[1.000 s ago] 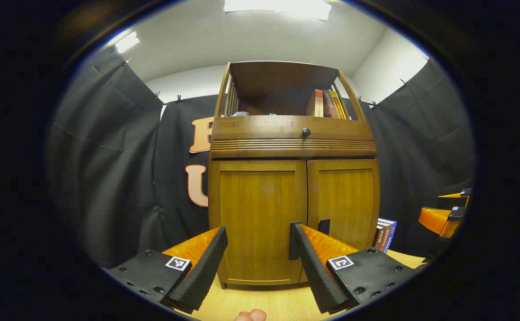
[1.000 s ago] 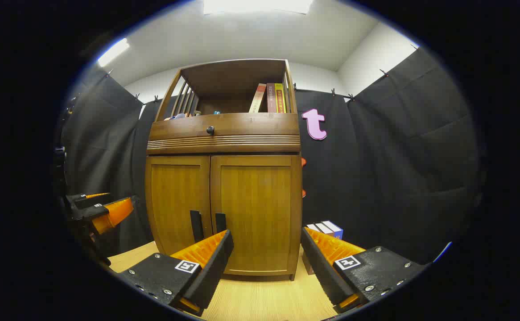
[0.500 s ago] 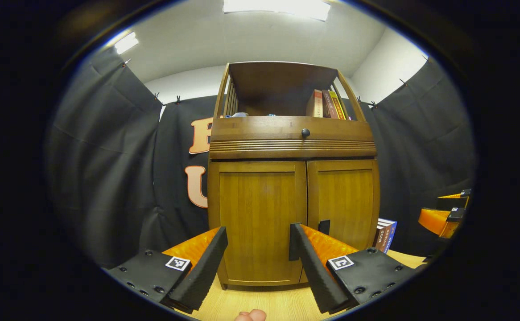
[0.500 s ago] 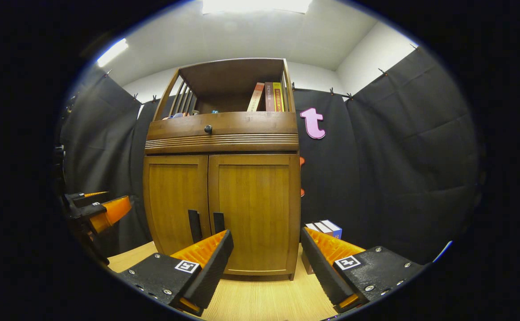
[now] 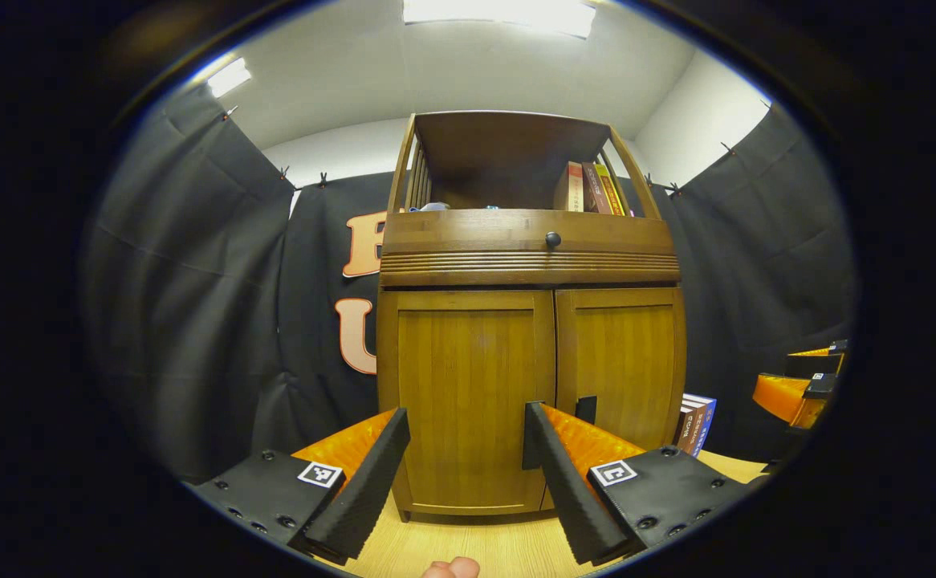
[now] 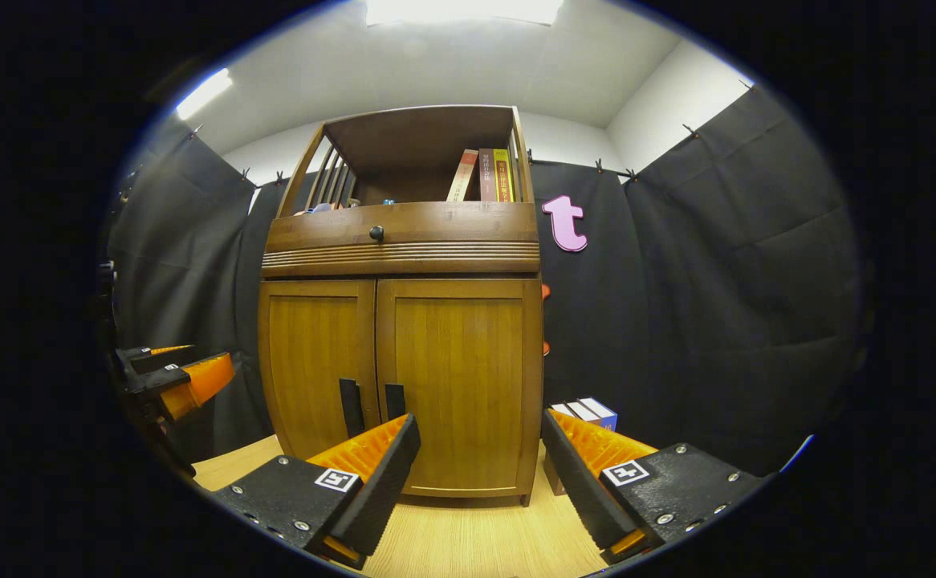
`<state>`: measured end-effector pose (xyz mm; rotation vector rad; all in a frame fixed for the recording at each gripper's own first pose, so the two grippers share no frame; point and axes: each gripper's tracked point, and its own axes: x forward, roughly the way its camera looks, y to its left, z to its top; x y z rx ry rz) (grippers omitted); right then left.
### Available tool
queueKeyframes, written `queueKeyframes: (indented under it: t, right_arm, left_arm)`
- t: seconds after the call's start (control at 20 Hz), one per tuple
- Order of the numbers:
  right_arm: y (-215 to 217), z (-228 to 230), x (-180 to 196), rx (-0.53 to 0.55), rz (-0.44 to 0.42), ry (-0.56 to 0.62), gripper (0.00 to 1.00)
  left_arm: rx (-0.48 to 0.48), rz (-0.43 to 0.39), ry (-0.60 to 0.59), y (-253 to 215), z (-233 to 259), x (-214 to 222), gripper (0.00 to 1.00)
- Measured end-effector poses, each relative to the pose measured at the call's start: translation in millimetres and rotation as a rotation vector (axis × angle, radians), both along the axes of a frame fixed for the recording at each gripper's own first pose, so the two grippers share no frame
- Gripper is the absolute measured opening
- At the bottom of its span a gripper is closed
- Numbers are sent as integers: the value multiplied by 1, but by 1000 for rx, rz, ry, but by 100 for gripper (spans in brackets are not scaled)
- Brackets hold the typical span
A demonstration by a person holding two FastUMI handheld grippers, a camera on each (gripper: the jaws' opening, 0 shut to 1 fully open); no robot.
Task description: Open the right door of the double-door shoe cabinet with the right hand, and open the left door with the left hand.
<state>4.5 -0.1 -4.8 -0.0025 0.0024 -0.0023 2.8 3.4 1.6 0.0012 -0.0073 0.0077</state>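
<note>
A wooden double-door shoe cabinet point(image 5: 528, 265) point(image 6: 401, 265) stands ahead on the light wood floor, both doors closed. In the left gripper view the left door point(image 5: 465, 393) is straight in front of my left gripper point(image 5: 465, 425), which is open and short of it. The right door point(image 5: 624, 365) shows its dark handle point(image 5: 586, 408). In the right gripper view my right gripper point(image 6: 480, 429) is open in front of the right door point(image 6: 456, 377). Two dark handles point(image 6: 372, 405) sit side by side near the doors' meeting edge. Each view shows the other gripper at its edge point(image 5: 797, 389) point(image 6: 171, 377).
Above the doors is a drawer with a dark knob point(image 5: 551, 238) and an open shelf holding books point(image 5: 588, 189). More books point(image 5: 693, 421) point(image 6: 584, 411) stand on the floor to the cabinet's right. Black cloth walls close in the sides and back.
Both views have shifted only slightly; the cabinet sits almost where it was. Both doors stay closed and both grippers stay open.
</note>
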Motion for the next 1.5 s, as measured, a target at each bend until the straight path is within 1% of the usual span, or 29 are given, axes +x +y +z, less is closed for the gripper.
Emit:
queueKeyframes:
  t: [0.05, 0.3, 0.35, 0.45, 0.5, 0.55, 0.65, 0.7, 0.8, 0.9, 1.0, 1.1, 1.2, 1.35, 1.4, 1.5]
  right_arm:
    - [0, -1, 1, 1, 1, 0, 94]
    - [3, 3, 7, 15, 14, -10, 94]
    - [4, 3, 10, 16, 21, -14, 94]
    - [7, 4, 19, 20, 34, -22, 95]
    - [10, 5, 26, 14, 51, -29, 94]
    - [13, 8, 35, -3, 73, -47, 94]
    - [12, 17, 61, -29, 80, -79, 94]
    - [16, 20, 72, -29, 91, -84, 94]
    - [35, 25, 104, -13, 122, -90, 95]
    - [54, 24, 137, -2, 148, -84, 95]
    - [68, 11, 163, -10, 161, -71, 94]
    - [87, -4, 186, -24, 180, -53, 94]
    - [97, -28, 207, -34, 170, -19, 94]
    - [100, -63, 227, -15, 148, 37, 94]
    - [102, -72, 230, -10, 159, 52, 94]
    - [107, -79, 234, -13, 155, 60, 94]
  left_arm:
    - [2, 3, 0, 0, 0, -1, 96]
    - [7, 10, 0, -1, 1, -4, 95]
    - [10, 18, 3, 2, -1, -2, 96]
    - [12, 21, 19, 0, -6, -5, 95]
    - [16, 27, 17, 1, -6, -5, 96]
    - [21, 33, 13, 3, -5, -7, 98]
    - [22, 31, 15, 3, -6, -11, 95]
    - [24, 33, 14, 5, -4, -12, 96]
    - [26, 45, 15, 12, -4, -15, 96]
    - [30, 66, 23, 21, -5, -18, 95]
    - [35, 86, 29, 29, -6, -21, 96]
    - [52, 124, 21, 43, -3, -26, 96]
    - [76, 155, 20, 53, -4, -32, 97]
    - [91, 181, 22, 65, -4, -36, 96]
    - [94, 185, 21, 68, -4, -37, 96]
    - [105, 199, 18, 73, -4, -38, 96]
